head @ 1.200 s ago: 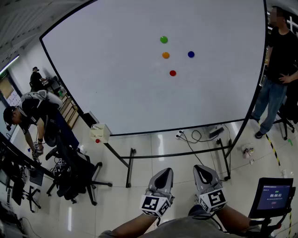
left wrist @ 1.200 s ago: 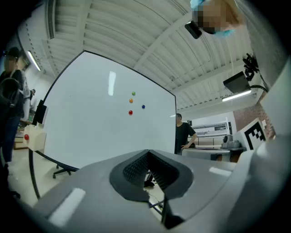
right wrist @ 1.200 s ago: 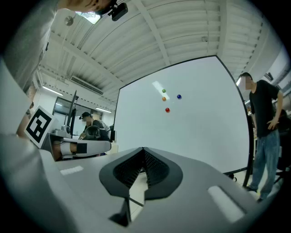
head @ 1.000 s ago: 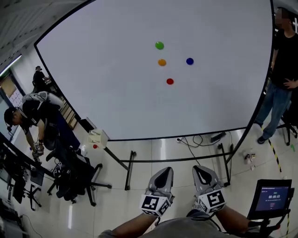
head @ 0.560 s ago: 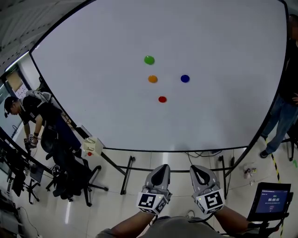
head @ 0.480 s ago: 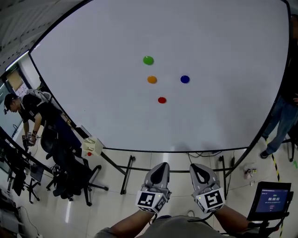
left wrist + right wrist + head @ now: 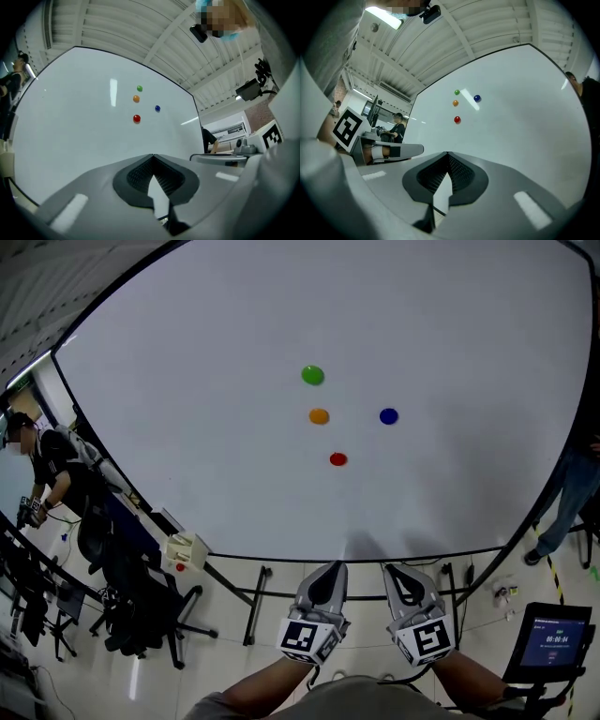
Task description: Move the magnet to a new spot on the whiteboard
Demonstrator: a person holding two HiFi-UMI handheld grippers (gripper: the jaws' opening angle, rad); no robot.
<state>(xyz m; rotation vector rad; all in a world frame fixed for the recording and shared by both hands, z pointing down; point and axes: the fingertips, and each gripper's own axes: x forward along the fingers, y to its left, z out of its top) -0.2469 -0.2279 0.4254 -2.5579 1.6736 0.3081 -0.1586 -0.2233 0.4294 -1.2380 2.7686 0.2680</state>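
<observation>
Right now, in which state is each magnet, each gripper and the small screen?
green magnet: on the whiteboard, untouched
orange magnet: on the whiteboard, untouched
blue magnet: on the whiteboard, untouched
red magnet: on the whiteboard, untouched
left gripper: shut, empty
right gripper: shut, empty
timer screen: lit

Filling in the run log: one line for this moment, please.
left gripper: shut, empty | right gripper: shut, empty | magnets: four on whiteboard, untouched

4 magnets (image 7: 319, 415) cluster on the whiteboard (image 7: 187, 381); left gripper (image 7: 329, 566) and right gripper (image 7: 399, 570) side by side below.
</observation>
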